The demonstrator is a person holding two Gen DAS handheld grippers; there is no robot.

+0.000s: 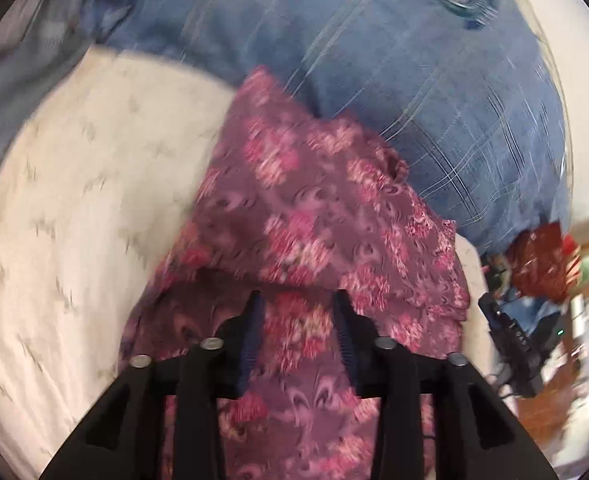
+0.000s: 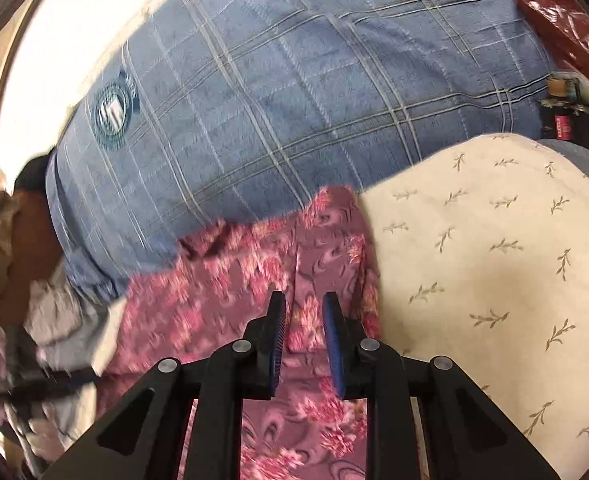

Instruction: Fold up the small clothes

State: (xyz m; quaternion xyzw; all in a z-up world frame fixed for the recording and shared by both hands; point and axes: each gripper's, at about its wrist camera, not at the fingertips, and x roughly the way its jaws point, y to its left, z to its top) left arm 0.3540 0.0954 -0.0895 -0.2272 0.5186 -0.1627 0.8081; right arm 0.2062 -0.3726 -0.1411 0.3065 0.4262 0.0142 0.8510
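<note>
A purple garment with pink flowers lies crumpled on a cream sheet, its far edge against a blue plaid blanket. My left gripper hovers over its near part, open, with the cloth showing in the gap between the two fingers and neither pad pressing on it. In the right wrist view the same floral garment spreads to the left of the cream sprigged sheet. My right gripper stands above the garment's right edge, slightly open, with a narrow gap and nothing pinched.
The blue plaid blanket with a round badge bulges behind the garment. A red plastic-wrapped packet and dark clutter lie at the far right. A black device shows at the left view's right edge.
</note>
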